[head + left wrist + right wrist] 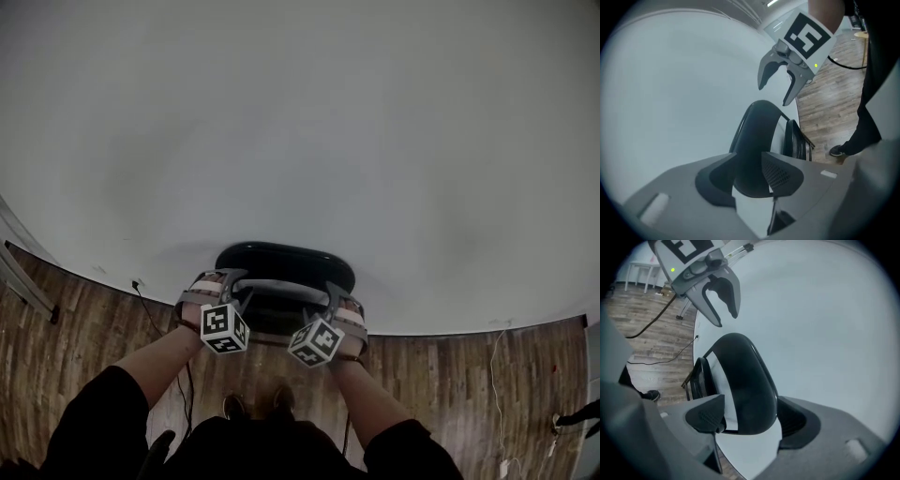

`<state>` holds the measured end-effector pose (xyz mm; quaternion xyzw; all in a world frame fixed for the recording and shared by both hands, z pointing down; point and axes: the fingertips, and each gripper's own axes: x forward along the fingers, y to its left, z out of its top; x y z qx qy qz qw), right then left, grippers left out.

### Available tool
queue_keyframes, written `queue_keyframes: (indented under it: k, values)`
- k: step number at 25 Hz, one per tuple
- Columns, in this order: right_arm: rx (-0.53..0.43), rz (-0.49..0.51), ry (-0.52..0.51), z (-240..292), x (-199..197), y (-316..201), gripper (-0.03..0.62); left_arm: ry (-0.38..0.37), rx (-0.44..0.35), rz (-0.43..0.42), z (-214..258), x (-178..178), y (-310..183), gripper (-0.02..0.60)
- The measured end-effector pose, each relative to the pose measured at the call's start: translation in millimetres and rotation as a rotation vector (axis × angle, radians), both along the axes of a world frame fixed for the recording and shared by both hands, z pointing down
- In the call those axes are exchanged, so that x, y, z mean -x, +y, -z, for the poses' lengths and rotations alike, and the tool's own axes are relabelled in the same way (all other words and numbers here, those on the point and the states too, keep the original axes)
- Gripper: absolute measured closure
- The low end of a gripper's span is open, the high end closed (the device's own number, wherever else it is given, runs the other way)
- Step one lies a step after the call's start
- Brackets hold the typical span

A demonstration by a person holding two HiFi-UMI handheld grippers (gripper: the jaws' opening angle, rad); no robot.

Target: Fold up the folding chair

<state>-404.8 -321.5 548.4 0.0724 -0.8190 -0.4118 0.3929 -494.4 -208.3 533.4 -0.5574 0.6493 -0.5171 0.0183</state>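
The black folding chair stands against the white wall, its curved backrest (286,262) at the top. Its seat (792,138) is upright, close behind the backrest (757,131). My left gripper (234,286) and right gripper (328,295) hover side by side at the backrest's top edge. In the left gripper view the right gripper (774,93) has its jaws apart with only wall between them. In the right gripper view the left gripper (727,320) is the same, just above the backrest (740,366). Each gripper's own view shows the backrest through the gap of its jaws (750,157) (751,399).
The white wall (300,122) fills the space behind the chair. Wood floor (450,375) lies below, with a black cable (155,314) at the left and my shoes (253,405) close to the chair's foot. A white table (640,270) stands far off.
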Motion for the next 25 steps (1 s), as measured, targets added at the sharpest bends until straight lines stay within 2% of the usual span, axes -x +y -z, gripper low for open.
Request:
queue_keyframes:
  k: [2,6,15,21,25]
  values:
    - [0.039,-0.012,-0.001,-5,-13,9,0.251,0.034,-0.045,-0.01,6,-13,4,0.437]
    - [0.087,-0.032,-0.026,0,-37,27,0.278,0.095,-0.103,0.007,15,-37,17,0.448]
    - [0.207,0.026,-0.064,-3,-93,57,0.293,0.173,-0.132,0.108,18,-102,50,0.457]
    - [0.387,0.102,-0.127,6,-132,84,0.35,0.303,-0.204,0.224,25,-155,72,0.463]
    - [0.495,0.152,-0.164,18,-155,110,0.378,0.374,-0.286,0.24,43,-195,84,0.47]
